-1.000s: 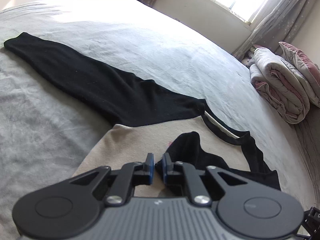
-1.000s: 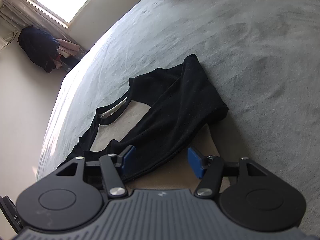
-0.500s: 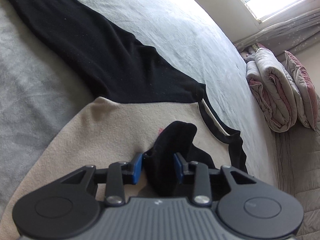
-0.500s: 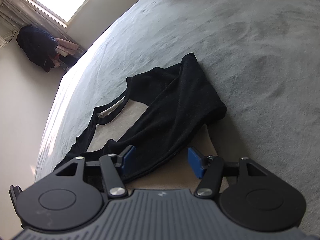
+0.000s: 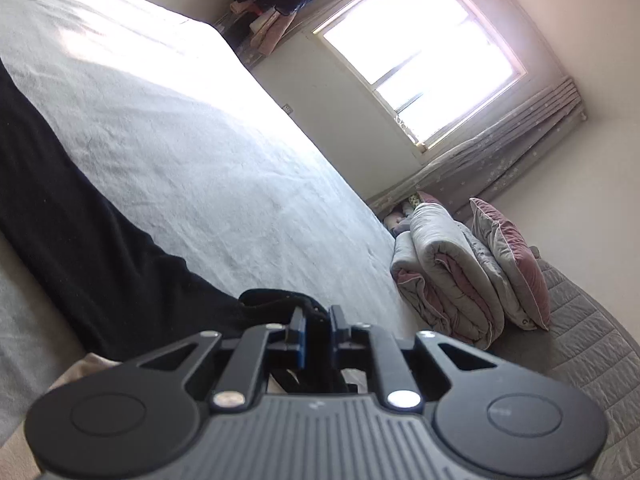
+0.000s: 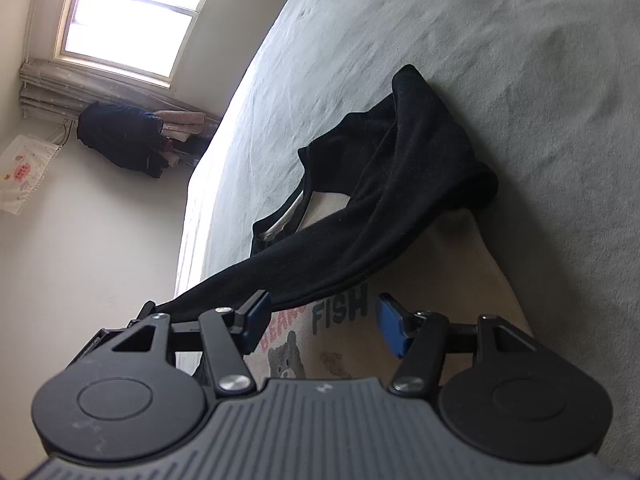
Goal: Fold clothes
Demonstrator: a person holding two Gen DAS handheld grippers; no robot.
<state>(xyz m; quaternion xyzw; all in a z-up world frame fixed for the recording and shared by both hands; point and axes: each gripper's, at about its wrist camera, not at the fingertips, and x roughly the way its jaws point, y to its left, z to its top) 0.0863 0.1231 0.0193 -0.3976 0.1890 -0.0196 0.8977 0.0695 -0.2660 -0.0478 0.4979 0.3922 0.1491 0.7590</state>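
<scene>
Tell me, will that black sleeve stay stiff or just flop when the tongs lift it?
Probably flop: the black sleeve already sags in soft folds between the bed and the left tongs, whose jaws are closing on its cuff. It looks light, since that small pinch carries it. The rest would likely drag over the beige shirt body rather than slide cleanly.

Grey bed (image 6: 460, 60); black-and-beige shirt (image 6: 400, 184); folded quilt (image 5: 448, 276).
</scene>
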